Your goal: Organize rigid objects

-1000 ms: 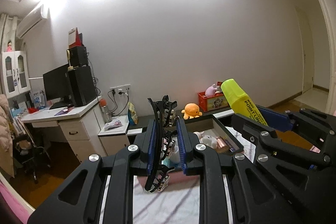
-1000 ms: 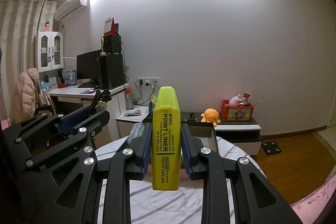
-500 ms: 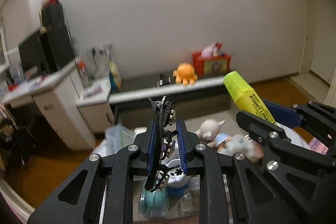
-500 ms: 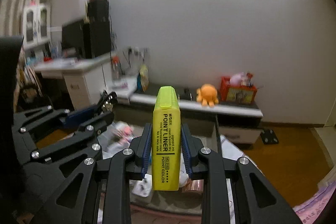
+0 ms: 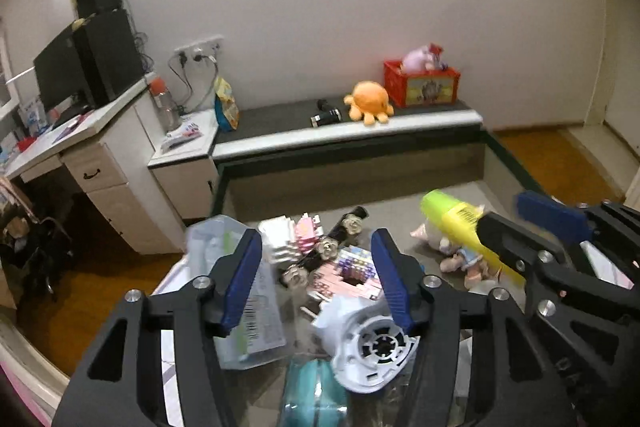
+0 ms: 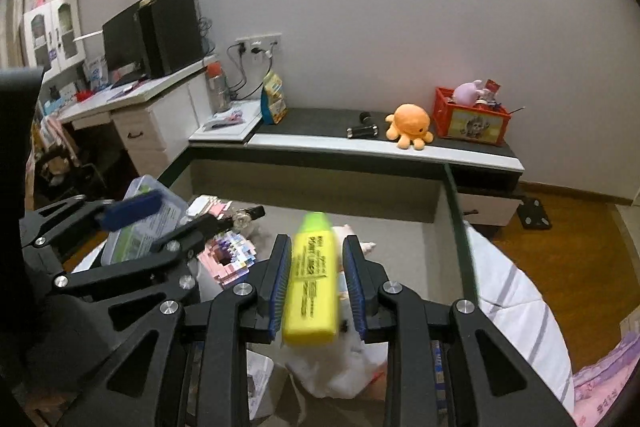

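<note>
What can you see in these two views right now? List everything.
highlighter: 1, yellow, loose between the right gripper's pads, over the box
hair clip: 1, black with flowers, lying in the box
box: 1, grey, open, in front
plastic case: 1, clear, box's left corner
block toy: 1, pink, middle of the box
fan part: 1, white, near side of the box
doll: 1, pale, right side of the box
octopus plush: 1, orange, on the low shelf
crate: 1, red, beside the plush
left gripper: 1, black with blue pads, jaws opening, nothing between them
right gripper: 1, black with blue pads, jaws opening around the highlighter
</note>
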Available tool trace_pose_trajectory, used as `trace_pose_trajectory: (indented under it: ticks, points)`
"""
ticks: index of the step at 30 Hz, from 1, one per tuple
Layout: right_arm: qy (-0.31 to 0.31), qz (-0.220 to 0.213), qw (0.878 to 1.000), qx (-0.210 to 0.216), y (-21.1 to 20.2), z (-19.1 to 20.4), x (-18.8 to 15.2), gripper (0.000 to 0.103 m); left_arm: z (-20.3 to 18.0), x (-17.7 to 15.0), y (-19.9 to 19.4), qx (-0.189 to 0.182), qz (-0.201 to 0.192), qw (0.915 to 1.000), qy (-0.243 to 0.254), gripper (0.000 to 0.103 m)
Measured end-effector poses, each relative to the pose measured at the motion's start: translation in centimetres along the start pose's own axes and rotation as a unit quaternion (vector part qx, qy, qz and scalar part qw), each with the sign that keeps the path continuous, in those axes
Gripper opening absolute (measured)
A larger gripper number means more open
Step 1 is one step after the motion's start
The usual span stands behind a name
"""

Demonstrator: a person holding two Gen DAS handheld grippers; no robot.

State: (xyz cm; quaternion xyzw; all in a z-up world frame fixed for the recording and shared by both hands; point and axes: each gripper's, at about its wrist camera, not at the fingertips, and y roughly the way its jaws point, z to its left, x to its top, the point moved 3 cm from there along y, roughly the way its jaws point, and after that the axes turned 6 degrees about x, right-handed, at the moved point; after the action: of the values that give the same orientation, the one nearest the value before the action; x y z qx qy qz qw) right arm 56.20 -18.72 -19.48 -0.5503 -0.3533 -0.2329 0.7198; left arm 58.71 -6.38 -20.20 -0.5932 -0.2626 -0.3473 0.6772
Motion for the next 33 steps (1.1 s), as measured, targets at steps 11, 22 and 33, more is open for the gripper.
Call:
trace_pose_trajectory:
  ticks: [11,22,33]
  points:
    - [-0.007,-0.094,0.996,0.003,-11.2,2.3,0.5,0.09,4.4,-0.8,-12.6,0.005,-0.109,0.9919,-0.065,0.103]
    - [-0.063,-0.18,0.982,-0.002,-24.9,8.1,-3.6,0.09,6.1,-6.0,-28.3,0.026,-0.2,0.9776,-0.061,0.103]
    - [-0.071,-0.233,0.97,-0.012,-35.4,11.7,-8.2,0.09,6.3,-11.2,-40.6,0.036,-0.266,0.9618,-0.052,0.103]
